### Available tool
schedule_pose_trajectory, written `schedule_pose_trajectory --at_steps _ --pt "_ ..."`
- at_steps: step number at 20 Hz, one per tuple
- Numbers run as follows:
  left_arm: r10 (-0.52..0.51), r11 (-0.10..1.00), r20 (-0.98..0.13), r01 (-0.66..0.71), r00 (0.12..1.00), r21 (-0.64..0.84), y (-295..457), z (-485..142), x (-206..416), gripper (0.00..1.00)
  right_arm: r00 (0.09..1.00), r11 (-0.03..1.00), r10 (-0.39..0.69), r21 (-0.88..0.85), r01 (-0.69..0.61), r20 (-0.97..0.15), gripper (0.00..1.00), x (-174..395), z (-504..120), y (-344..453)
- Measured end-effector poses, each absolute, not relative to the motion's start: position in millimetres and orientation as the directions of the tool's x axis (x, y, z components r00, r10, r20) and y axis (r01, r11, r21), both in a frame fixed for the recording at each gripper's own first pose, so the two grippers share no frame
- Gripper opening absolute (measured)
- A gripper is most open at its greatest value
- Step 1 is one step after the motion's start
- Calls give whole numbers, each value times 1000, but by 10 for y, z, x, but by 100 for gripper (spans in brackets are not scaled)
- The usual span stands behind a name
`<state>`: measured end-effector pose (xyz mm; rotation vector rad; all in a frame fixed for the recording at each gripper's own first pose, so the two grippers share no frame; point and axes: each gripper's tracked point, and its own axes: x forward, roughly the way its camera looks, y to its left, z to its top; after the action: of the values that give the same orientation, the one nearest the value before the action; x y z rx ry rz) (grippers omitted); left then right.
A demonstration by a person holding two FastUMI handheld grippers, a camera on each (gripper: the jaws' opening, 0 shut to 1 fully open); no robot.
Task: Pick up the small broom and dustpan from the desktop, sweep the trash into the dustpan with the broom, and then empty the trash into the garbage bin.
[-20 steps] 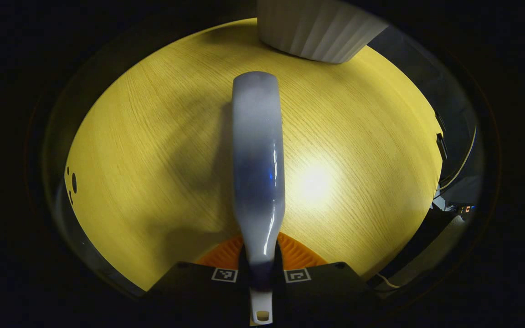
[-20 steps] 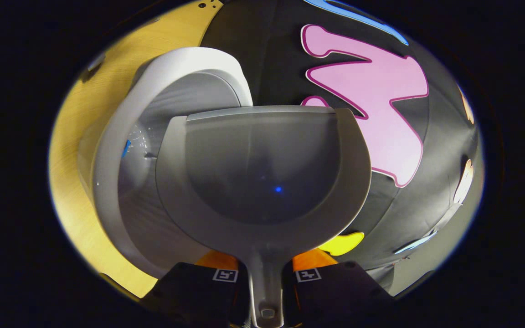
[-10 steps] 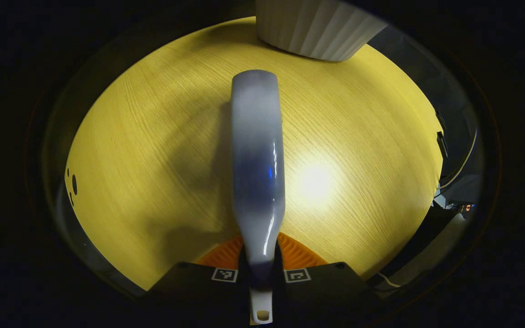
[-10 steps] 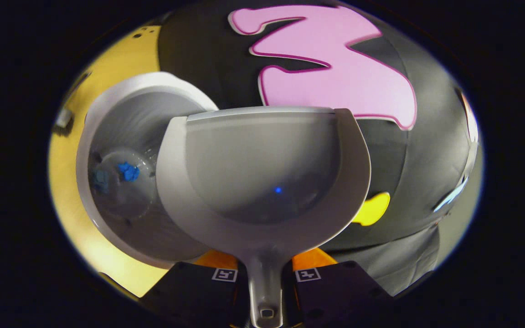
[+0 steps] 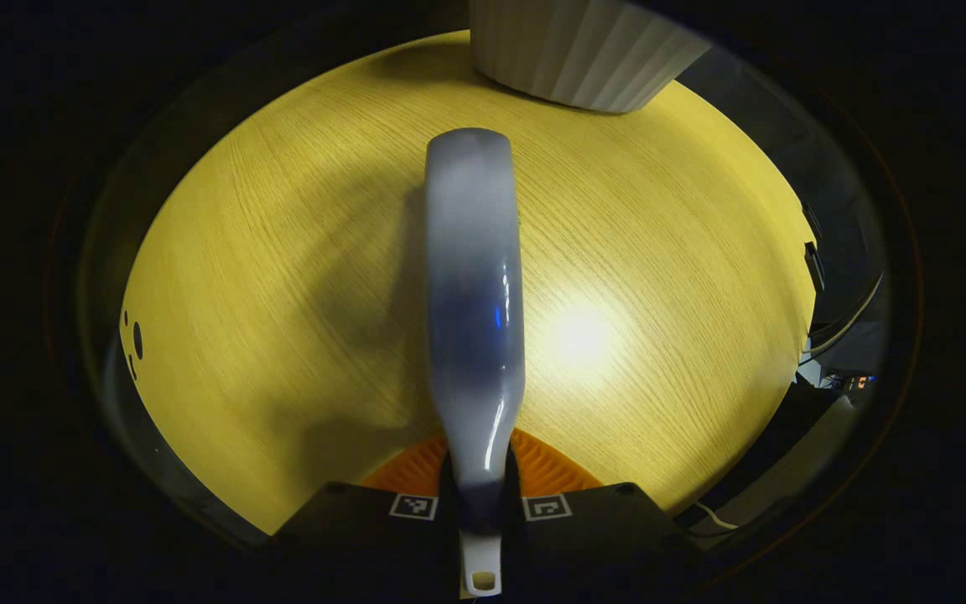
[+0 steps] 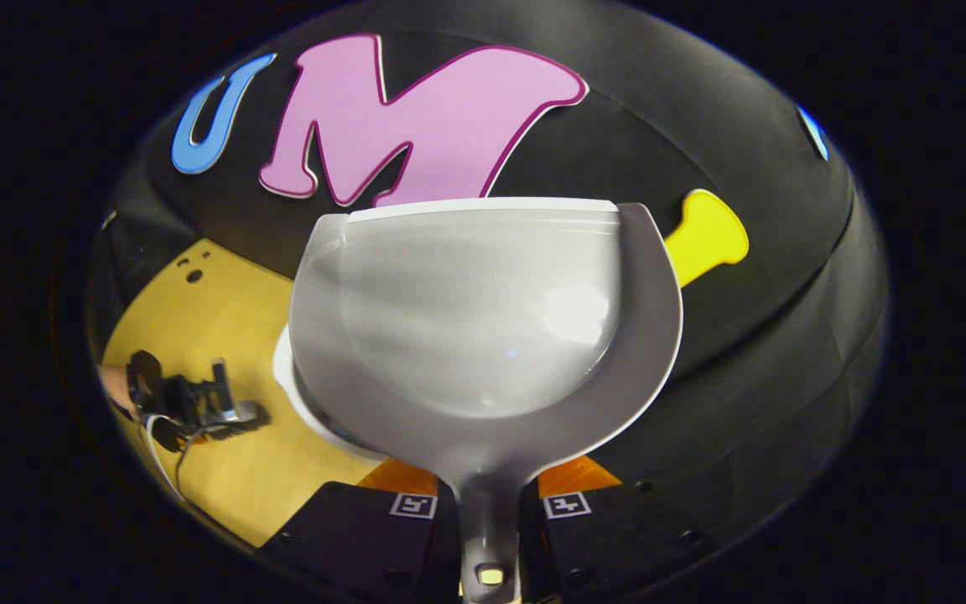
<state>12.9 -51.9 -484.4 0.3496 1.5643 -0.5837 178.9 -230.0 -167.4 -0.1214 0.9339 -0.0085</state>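
Left gripper view: the left gripper (image 5: 480,502) is closed on the handle of the broom (image 5: 473,285), both fingers pinching its narrow neck. The broom points straight ahead, held above the desk (image 5: 282,277) and casting a shadow to its left. The ribbed white wall of the bin (image 5: 575,50) stands at the far edge of the desk, beyond the broom's tip. Nothing here has shifted over the last second; this hand is holding steady.

Right gripper view: the right gripper (image 6: 490,503) is clamped on the stem of the dustpan (image 6: 483,310), which looks empty. A second ago the pan was tipped over the open bin, and half a second ago blue scraps lay at the bin's bottom. Now the pan has swung up to face the booth wall, and only a sliver of the bin's rim (image 6: 298,403) peeks out beneath its left edge. The other gripper sits far off on the desk at the left (too small to read clearly).

Judgement: the trash has been emptied, so the task seems essentially complete; what remains is likely setting the tools down.
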Motion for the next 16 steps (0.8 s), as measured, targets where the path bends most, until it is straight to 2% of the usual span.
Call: schedule_pose_trajectory --at_steps 4,8,12,16 --pt "-124 819 -988 554 -87 -152 -529 -4854 120 22 539 995 100 80 -61 -836 31 1735 -1806 -2168" --pt "-130 823 -988 547 -83 -154 -501 -4847 143 22 453 978 210 190 -91 -867 31 1686 -1966 -2113" --pt "-131 820 -988 550 -87 -157 -490 -4849 137 23 315 964 263 238 -116 -912 31 1636 -2371 -2035" --pt "-131 818 -987 552 -90 -159 -507 -4848 140 22 190 958 280 261 -115 -941 31 1916 -2686 -2016"
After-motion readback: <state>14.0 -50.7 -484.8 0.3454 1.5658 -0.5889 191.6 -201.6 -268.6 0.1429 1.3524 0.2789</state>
